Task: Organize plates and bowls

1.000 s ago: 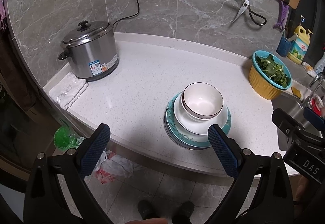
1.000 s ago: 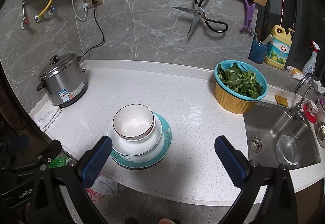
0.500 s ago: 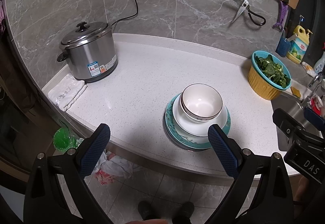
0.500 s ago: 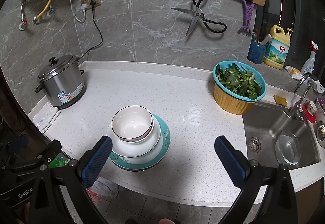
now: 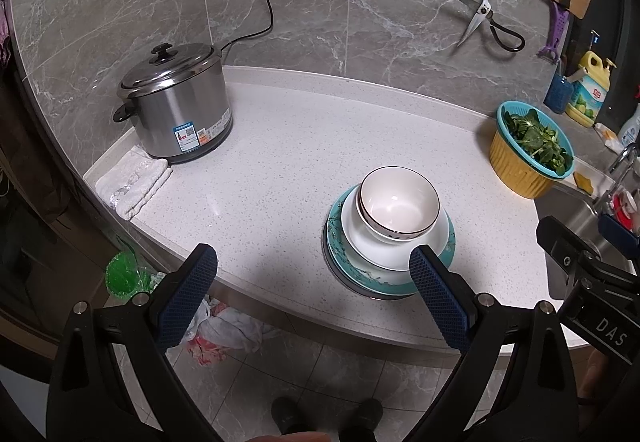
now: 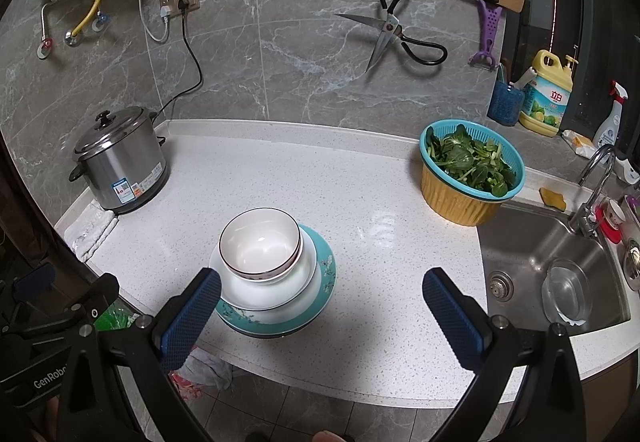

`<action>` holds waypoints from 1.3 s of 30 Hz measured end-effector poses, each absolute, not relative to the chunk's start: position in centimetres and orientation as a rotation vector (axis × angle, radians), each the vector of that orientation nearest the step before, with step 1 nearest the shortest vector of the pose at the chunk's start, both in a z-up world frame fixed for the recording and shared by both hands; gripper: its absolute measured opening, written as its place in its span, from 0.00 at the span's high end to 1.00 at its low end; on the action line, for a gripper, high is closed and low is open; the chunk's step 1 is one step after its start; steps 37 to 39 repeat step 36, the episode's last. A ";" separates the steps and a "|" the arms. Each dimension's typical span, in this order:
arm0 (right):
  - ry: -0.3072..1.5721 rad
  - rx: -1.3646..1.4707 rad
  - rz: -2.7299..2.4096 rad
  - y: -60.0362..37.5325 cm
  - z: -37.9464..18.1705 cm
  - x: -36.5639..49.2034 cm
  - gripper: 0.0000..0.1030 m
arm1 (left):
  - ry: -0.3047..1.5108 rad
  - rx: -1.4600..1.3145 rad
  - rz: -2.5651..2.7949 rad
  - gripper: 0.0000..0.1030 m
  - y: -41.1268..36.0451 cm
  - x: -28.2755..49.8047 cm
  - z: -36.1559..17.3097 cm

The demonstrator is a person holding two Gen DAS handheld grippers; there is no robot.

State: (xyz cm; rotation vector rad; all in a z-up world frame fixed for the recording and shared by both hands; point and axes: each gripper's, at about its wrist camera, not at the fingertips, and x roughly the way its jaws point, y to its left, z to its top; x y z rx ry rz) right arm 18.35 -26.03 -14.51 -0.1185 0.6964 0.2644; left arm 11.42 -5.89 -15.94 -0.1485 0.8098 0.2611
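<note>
A white bowl with a dark rim (image 5: 398, 201) sits on top of a larger white bowl (image 5: 428, 242), which rests on a teal patterned plate (image 5: 348, 262) near the counter's front edge. The same stack shows in the right wrist view: bowl (image 6: 259, 244), white bowl (image 6: 272, 292), teal plate (image 6: 320, 302). My left gripper (image 5: 312, 282) is open and empty, held back from the counter edge, with the stack just beyond its right finger. My right gripper (image 6: 320, 302) is open and empty, with the stack by its left finger.
A steel rice cooker (image 5: 176, 105) stands at the back left beside a folded white cloth (image 5: 132, 181). A teal and yellow basket of greens (image 6: 472, 173) stands to the right, next to the sink (image 6: 560, 266). Scissors and a cutting board hang on the wall.
Both grippers have drifted slightly; the stack sits a little lower in the right wrist view. Nothing was picked up or released.
</note>
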 end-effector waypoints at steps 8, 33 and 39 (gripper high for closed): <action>0.697 -0.119 0.263 -26.0 -14.5 18.3 0.00 | 0.811 -0.153 0.265 0.05 -6.1 11.3 -16.0; 0.702 -0.122 0.265 -26.1 -14.9 18.6 0.00 | 0.814 -0.161 0.284 0.05 -6.4 11.6 -16.5; 0.703 -0.123 0.267 -26.1 -14.9 18.7 0.00 | 0.816 -0.160 0.280 0.05 -6.7 11.6 -16.5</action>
